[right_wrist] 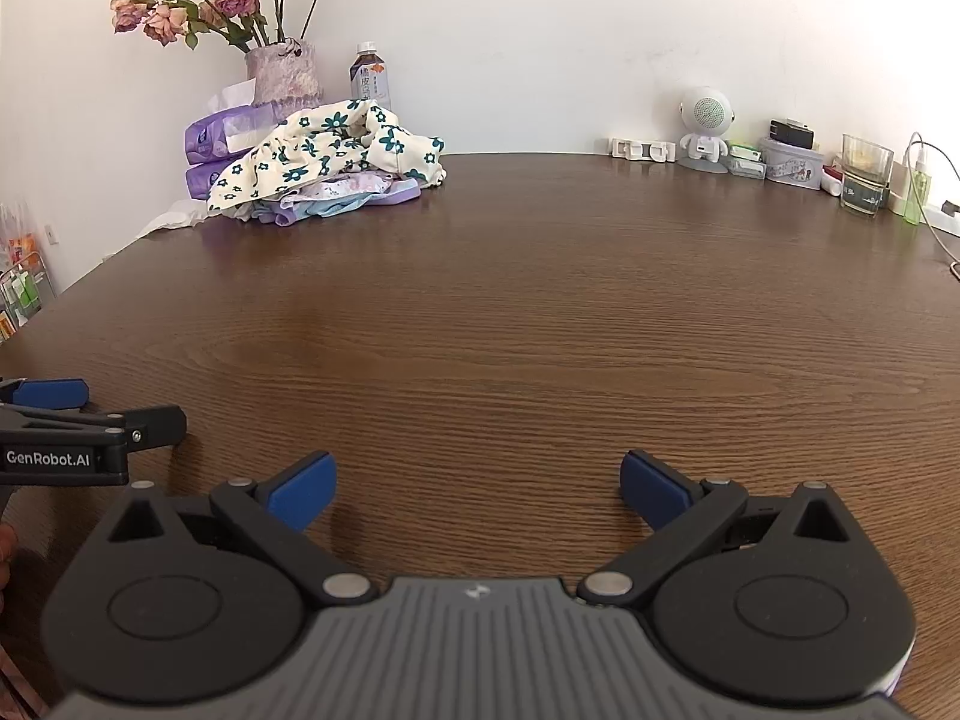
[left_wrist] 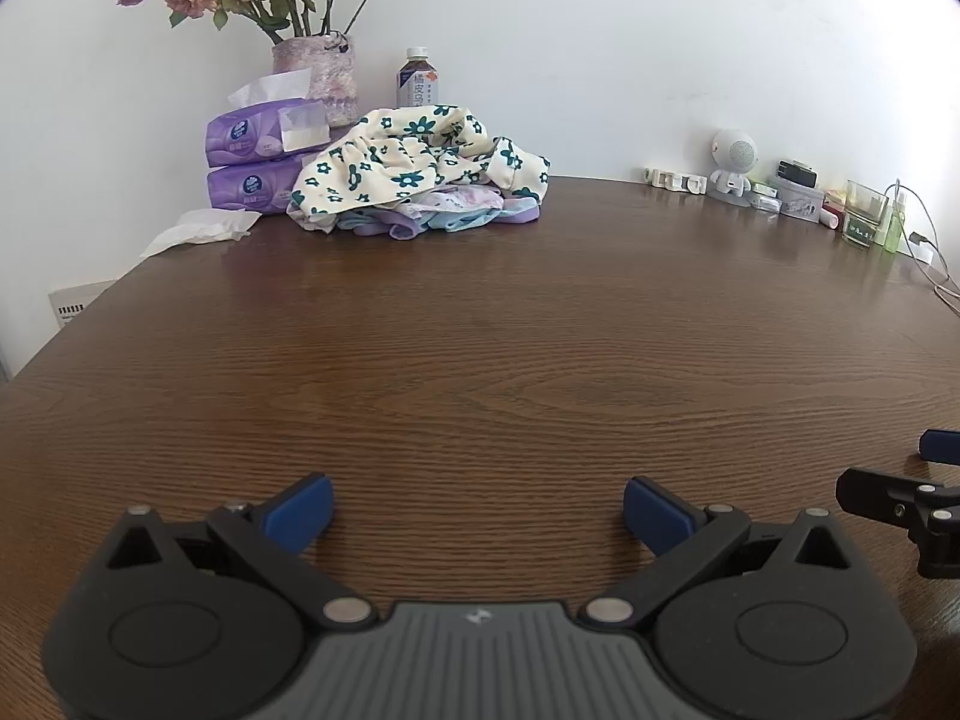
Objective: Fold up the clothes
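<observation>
bottle half hidden behind clothes pile, underlayers indistinct

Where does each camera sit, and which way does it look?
Left wrist view: sits on the left tool, low over the wooden table, facing the clothes pile by the wall; its own open blue fingers show, plus the right tool at the right edge.
Right wrist view: sits on the right tool, facing the same way; its open fingers show, plus the left tool at the left edge.
Both share the pile, flower vase, bottle and small white figure.
</observation>
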A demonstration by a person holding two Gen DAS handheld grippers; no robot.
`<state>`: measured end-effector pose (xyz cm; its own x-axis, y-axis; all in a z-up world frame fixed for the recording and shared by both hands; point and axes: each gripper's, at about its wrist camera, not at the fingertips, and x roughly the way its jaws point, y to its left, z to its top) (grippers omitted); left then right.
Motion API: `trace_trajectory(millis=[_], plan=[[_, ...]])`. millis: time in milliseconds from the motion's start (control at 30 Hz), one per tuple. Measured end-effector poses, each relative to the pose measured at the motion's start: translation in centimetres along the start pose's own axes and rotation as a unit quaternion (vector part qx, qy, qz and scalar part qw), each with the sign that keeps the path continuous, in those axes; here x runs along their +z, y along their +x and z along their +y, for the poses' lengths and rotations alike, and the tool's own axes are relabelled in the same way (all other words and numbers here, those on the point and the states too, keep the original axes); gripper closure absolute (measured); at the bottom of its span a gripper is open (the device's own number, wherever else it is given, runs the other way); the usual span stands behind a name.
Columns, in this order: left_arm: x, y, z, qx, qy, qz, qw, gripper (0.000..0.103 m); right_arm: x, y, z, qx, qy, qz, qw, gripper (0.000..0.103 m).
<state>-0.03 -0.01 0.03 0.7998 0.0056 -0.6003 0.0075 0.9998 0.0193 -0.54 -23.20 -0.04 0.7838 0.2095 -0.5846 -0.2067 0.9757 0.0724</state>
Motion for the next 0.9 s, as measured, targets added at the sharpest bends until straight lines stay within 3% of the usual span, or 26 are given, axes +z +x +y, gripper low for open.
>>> trace_trajectory(millis=[900], plan=[[-0.01,-0.37,0.06,-0.003,-0.001,-0.001,1.0,0.0,-0.15,-0.09,-0.08,0.0,-0.001,0.0,1.0,0.0]])
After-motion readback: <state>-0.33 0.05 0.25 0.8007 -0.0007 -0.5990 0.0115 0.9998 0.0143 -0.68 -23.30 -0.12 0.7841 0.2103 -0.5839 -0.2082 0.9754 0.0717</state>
